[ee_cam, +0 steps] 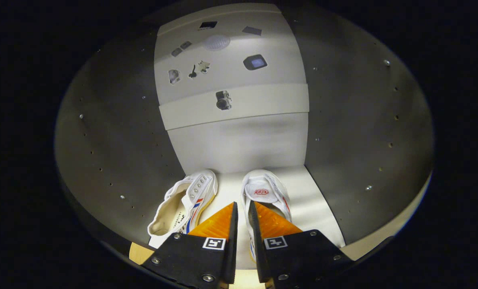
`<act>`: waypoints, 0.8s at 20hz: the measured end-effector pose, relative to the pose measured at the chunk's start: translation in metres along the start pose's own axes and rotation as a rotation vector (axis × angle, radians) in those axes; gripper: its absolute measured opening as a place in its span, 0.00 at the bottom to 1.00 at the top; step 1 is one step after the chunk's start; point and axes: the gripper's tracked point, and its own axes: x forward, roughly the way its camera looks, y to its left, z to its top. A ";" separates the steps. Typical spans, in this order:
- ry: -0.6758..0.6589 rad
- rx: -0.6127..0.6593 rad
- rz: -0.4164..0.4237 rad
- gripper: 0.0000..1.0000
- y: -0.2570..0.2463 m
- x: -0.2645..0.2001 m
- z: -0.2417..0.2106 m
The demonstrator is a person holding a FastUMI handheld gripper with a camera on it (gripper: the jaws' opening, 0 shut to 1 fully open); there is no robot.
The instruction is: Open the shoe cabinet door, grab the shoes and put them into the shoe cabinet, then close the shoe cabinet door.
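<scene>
Shoes sit side by side on the pale floor of the shoe cabinet (343,132), seen in the gripper view from just outside its opening, with grey side walls rising left and right and a lighter back panel (239,140) beyond. The left shoe (186,200) lies turned a little outward, its open collar facing the camera; the right shoe (266,192) points straight in, its insole showing. That paired, toes-inward layout suits a cabinet, so I judge both shoes are already placed.

The hand-held gripper (242,208) has its fingers close together with only a thin slit between them. The inner rim of the right shoe's heel lies right at that slit; whether both fingers press on it I cannot tell, since the fingers cover the contact. If it is a pinch, holding the thin heel edge would explain the narrow spacing.

Shoe cabinet door is not visible from here, so closing it appears to remain.
</scene>
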 end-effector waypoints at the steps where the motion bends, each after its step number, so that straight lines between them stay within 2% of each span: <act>1: -0.011 -0.002 -0.008 0.21 0.000 -0.010 0.001; 16: -0.108 -0.035 -0.051 0.21 0.031 -0.172 -0.018</act>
